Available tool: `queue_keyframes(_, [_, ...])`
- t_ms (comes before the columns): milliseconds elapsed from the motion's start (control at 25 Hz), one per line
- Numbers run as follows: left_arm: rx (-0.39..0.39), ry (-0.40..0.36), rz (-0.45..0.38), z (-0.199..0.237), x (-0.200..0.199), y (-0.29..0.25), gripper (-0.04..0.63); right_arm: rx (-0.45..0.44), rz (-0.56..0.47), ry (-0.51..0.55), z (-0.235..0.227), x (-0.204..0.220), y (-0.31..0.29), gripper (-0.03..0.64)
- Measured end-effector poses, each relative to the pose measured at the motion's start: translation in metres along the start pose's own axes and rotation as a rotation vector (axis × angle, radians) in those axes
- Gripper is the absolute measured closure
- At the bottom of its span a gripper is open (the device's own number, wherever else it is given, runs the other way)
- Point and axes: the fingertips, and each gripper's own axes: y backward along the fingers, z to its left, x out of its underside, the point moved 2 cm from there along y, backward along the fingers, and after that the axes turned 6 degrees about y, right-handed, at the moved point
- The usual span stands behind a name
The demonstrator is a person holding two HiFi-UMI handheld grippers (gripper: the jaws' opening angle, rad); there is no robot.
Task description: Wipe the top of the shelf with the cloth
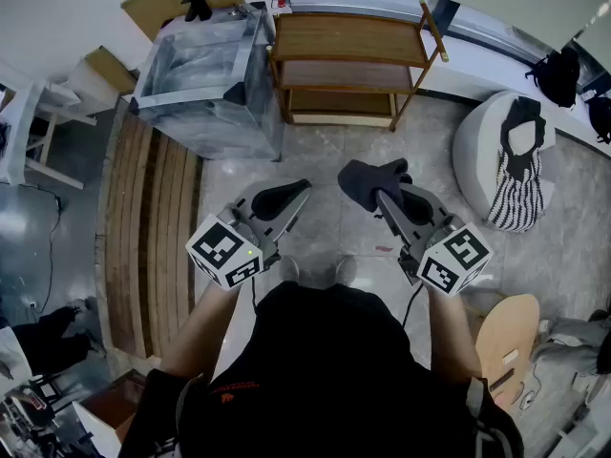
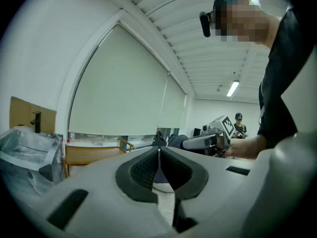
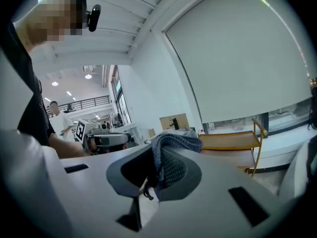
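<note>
Gripping grey cloth [image 1: 363,181] by one bunched fold in right tongs [image 3: 157,157], left tongs [image 2: 158,155] closed, empty; could slip free when dragged across wooden shelf [image 1: 348,36] top, well ahead.

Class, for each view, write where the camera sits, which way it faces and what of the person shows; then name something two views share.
Head view: on the head, facing steeply down at left gripper, right gripper and shelf; torso, forearms show.
Left gripper view: on the left gripper, facing along its shut jaws towards the shelf; torso, right arm show.
Right gripper view: on the right gripper, along jaws clamping the cloth; left arm shows.
Shared: the shelf.
</note>
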Motion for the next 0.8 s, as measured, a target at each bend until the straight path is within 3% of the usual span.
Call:
queue_keyframes(440, [-0.023, -0.027, 0.004, -0.029, 0.002, -0.046, 0.568, -0.002, -0.036, -0.003, -0.042, -0.004, 0.038, 0.583])
queue_keyframes(800, [-0.045, -0.024, 0.002, -0.02, 0.004, -0.076, 0.568, -0.001, -0.048, -0.001, -0.08, -0.005, 0.051, 0.583])
